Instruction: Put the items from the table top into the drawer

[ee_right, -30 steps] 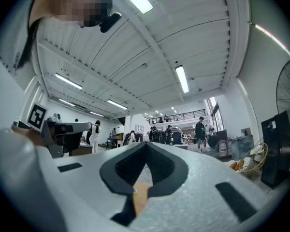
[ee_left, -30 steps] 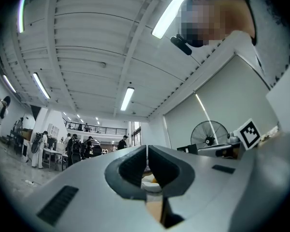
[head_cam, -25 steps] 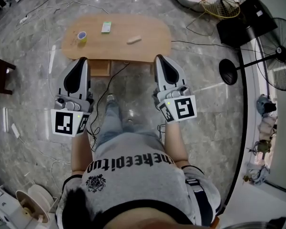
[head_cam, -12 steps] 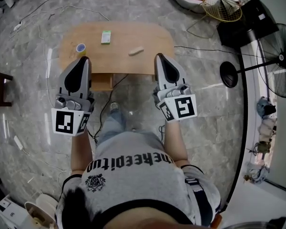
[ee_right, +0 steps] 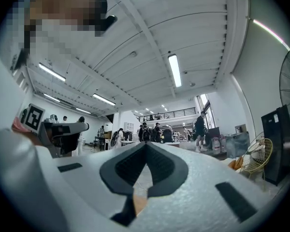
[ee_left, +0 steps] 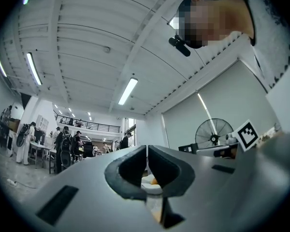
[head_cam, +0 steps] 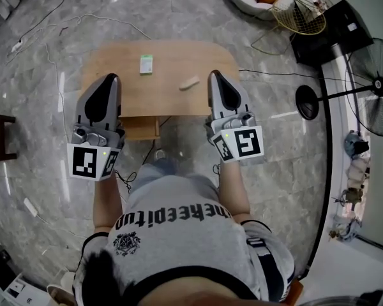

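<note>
**Q.** Wooden table [head_cam: 210, 59] as landmark: where are the task's items found on it, and how are the jaws set?

**A.** Two items are seen on the table top. A green-and-white box [head_cam: 146, 64] is laid near the table's middle, its long axis running from the near edge toward the far edge. A pale oblong piece [head_cam: 189, 83] is laid closer to the near edge, its long axis slanted across the table. Both grippers are held over the near edge and pointed toward the far edge. The left gripper [head_cam: 110, 79] is shown with jaws pressed together and nothing between them. The right gripper [head_cam: 216, 75] is likewise closed and empty.

**Q.** Which gripper is better placed for the coming move?

**A.** The oblong piece is judged nearer the right gripper, just beside its tip on the side toward the table's middle. The box is somewhat nearer the left gripper. The drawer [head_cam: 140, 127] is judged to be the wooden part showing under the near edge.

**Q.** Is any writing legible?

**A.** Print on the box is too small to be read. Lettering on the grey shirt [head_cam: 179, 215] is seen upside down and only partly made out.
</note>
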{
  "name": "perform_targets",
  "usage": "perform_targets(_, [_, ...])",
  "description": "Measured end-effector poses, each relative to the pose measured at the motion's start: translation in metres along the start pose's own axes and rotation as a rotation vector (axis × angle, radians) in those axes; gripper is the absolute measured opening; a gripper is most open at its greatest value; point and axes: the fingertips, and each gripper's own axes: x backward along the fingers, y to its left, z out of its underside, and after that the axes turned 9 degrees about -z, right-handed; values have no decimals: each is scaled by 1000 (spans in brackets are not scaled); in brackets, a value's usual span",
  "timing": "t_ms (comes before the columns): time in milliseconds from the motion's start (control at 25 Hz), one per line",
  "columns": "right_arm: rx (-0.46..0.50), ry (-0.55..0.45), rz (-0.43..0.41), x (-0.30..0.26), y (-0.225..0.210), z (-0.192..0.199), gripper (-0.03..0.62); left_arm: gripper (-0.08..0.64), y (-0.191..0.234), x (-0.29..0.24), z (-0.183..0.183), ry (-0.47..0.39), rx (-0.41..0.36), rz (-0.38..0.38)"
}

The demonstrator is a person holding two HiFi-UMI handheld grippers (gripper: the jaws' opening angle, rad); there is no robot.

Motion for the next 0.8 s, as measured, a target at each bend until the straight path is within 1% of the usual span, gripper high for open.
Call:
perform_targets(200, [8, 36, 0, -34, -1, 14, 2, 14, 24, -20, 12, -10, 5, 37])
perform_targets(400, [10, 109, -10, -52, -11, 41, 2, 14, 36, -36, 32, 6, 25, 30])
perform_targets(600, [-34, 224, -21, -60, -27, 96, 2, 14, 44, -49, 58, 38, 30, -9])
perform_targets(800, [-78, 358, -90, -66, -49, 151, 2, 12, 45, -64, 76, 67, 28, -77])
